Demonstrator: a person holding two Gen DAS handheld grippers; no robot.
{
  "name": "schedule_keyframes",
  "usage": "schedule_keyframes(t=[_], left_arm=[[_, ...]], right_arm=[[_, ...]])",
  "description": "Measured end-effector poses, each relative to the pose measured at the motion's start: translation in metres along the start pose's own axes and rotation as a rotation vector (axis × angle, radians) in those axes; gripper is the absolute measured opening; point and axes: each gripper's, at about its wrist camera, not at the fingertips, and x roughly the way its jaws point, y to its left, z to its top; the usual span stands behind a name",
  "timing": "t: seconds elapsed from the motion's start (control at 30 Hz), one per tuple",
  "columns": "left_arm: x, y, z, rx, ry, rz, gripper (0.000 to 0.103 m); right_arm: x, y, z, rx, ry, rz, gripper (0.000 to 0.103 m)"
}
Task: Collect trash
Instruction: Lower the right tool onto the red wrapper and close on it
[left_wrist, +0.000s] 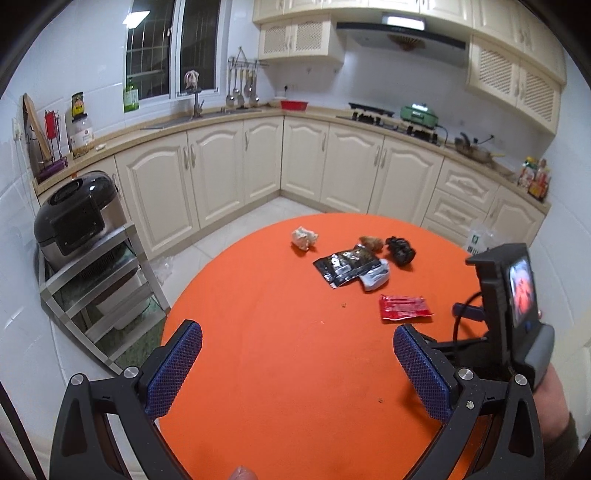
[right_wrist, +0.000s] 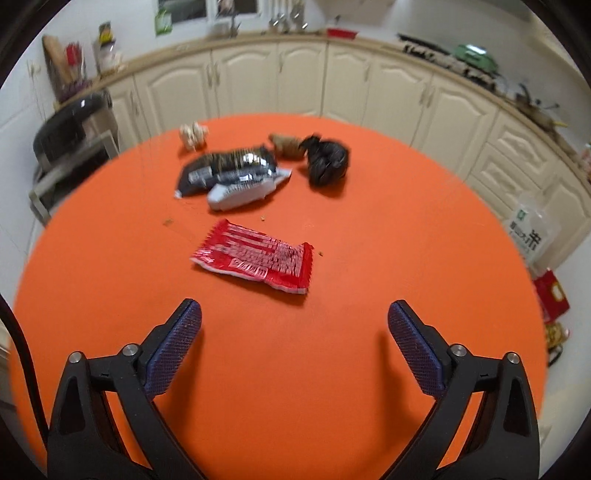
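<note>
- Left wrist view: the left gripper (left_wrist: 297, 354) hangs over the near part of the round orange bench (left_wrist: 280, 387), its two blue-padded fingers (left_wrist: 173, 373) spread wide with nothing between them.
- A broad bare stretch of orange lies ahead of it, with only a few crumbs before the trash starts.
- The trash sits toward the far right of the bench: a crumpled white paper wad (left_wrist: 304, 238) alone at the far side, a black foil wrapper (left_wrist: 345, 266) lying over a white wrapper (left_wrist: 376, 277), a brown lump (left_wrist: 372, 243) and a black crumpled bag (left_wrist: 400, 251) just behind them, near the far rim.
- A red wrapper (left_wrist: 404, 308) lies flat, nearer than the rest and apart from them.
- The right gripper's body shows at the right edge, past the red wrapper, with a hand (left_wrist: 554, 398) behind it.
- Off the bench's left rim stands a steel shelf rack (left_wrist: 99, 291), close to the edge, with tiled floor (left_wrist: 236, 229) open between bench and cabinets.
- Right wrist view, somewhat blurred: the right gripper (right_wrist: 294, 325) is also spread wide and empty, above bare bench.
- The red wrapper (right_wrist: 255, 256) lies just ahead of its fingertips, slightly left of centre, with clear orange all round it.
- The black foil wrapper (right_wrist: 229, 170), white wrapper (right_wrist: 243, 194) and black crumpled bag (right_wrist: 327, 160) cluster farther back, the paper wad (right_wrist: 192, 134) near the far rim.
</note>
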Motion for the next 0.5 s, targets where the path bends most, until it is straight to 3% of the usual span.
schedule_keyframes(t=[0.13, 0.2, 0.33, 0.43, 0.5], left_arm=[[0.025, -0.001, 0.019, -0.008, 0.023, 0.005, 0.102], [0.037, -0.003, 0.030, -0.006, 0.032, 0.002, 0.102], [0.059, -0.010, 0.044, -0.001, 0.045, -0.006, 0.102], [0.074, -0.014, 0.053, 0.002, 0.056, -0.014, 0.102], [0.080, -0.013, 0.054, 0.006, 0.057, -0.017, 0.102]], right_arm=[[0.009, -0.006, 0.016, -0.063, -0.015, 0.014, 0.098], [0.014, -0.009, 0.021, -0.088, -0.007, 0.070, 0.098], [0.011, -0.009, 0.019, -0.146, -0.007, 0.102, 0.093], [0.006, -0.006, 0.016, -0.180, -0.011, 0.130, 0.074], [0.004, 0.002, 0.016, -0.214, -0.010, 0.150, 0.056]])
